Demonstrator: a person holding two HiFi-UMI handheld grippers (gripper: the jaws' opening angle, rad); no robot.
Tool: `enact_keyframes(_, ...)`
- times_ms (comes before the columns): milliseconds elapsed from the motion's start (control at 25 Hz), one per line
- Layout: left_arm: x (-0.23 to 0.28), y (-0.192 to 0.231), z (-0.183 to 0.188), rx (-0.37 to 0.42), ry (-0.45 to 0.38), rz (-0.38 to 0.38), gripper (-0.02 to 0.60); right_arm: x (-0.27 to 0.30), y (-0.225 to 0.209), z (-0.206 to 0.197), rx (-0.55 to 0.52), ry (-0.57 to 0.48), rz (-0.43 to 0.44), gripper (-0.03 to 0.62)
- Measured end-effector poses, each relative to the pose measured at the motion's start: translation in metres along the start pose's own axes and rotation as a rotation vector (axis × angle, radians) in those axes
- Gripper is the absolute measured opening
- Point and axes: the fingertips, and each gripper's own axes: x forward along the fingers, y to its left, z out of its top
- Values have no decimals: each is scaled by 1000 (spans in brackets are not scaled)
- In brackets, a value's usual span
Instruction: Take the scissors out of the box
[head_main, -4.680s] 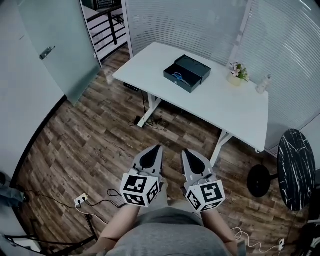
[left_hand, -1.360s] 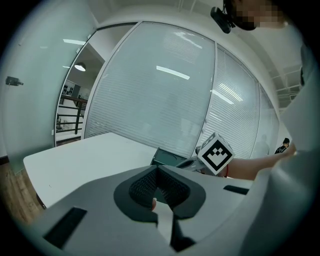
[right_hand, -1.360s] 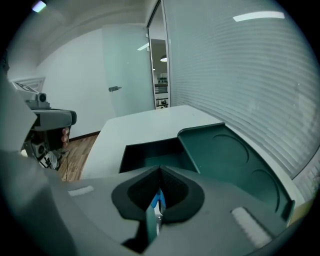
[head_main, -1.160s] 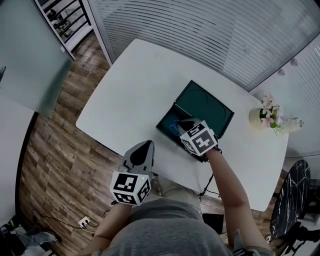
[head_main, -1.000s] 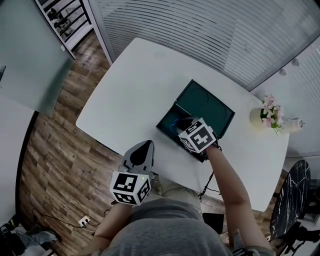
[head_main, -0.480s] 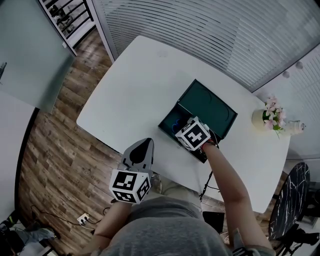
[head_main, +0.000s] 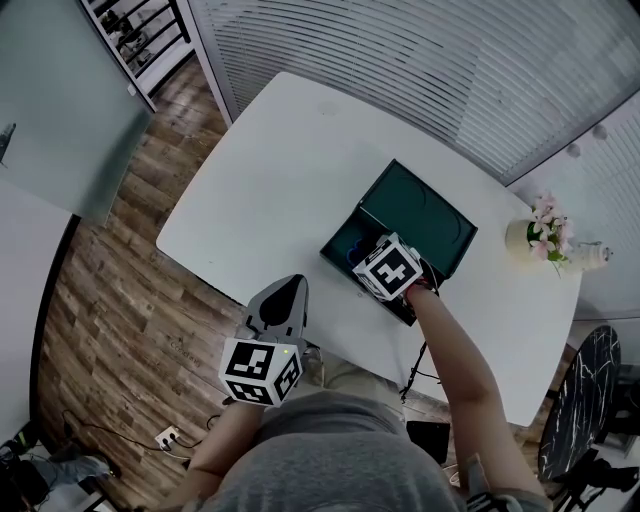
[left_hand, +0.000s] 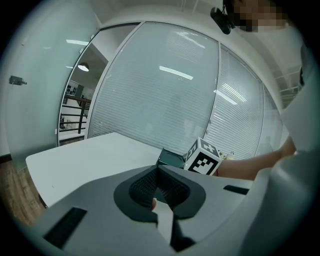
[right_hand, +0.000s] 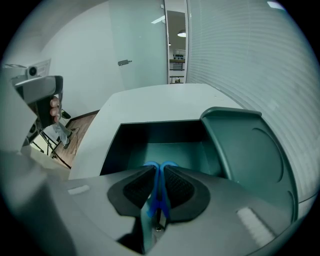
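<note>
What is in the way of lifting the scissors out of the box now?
Nothing visible. The jaws of the right gripper have just been closing and now press on the blue scissors. The box has its lid laid open to one side, leaving the way up free. The left gripper hangs by the table edge, away from the box.

Grey shirt (head_main: 330, 470); grey jaws, black ribbed pads (right_hand: 137, 189), marker cubes (head_main: 262, 372)

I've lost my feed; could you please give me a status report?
Right claw just closed on scissors inside box. Left claw shut, empty, held back. Lid open, nothing in the way.
</note>
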Motion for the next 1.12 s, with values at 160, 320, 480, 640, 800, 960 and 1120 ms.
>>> enact_keyframes(160,-6,3,-2,-7,-3,14,6,-1,0,-1,-5,-3,-20,77)
enact_keyframes(320,-12,0,-2,-2,-9,12,6,-14,-1,4,22,-57,-39,77)
enact_keyframes(480,-21,-9,-2,12,-14,-9,6,-32,2,10,36,-110,-66,77)
enact_keyframes(640,-28,-21,-3,26,-21,-33,6,-53,6,14,47,-166,-101,76)
enact_keyframes(800,-36,-33,-1,45,-32,-51,6,-75,10,17,66,-238,-139,75)
enact_keyframes(960,-44,-41,1,60,-43,-66,6,-97,15,21,83,-307,-188,75)
enact_keyframes(1120,-52,-49,4,73,-57,-84,6,-119,22,24,96,-379,-241,76)
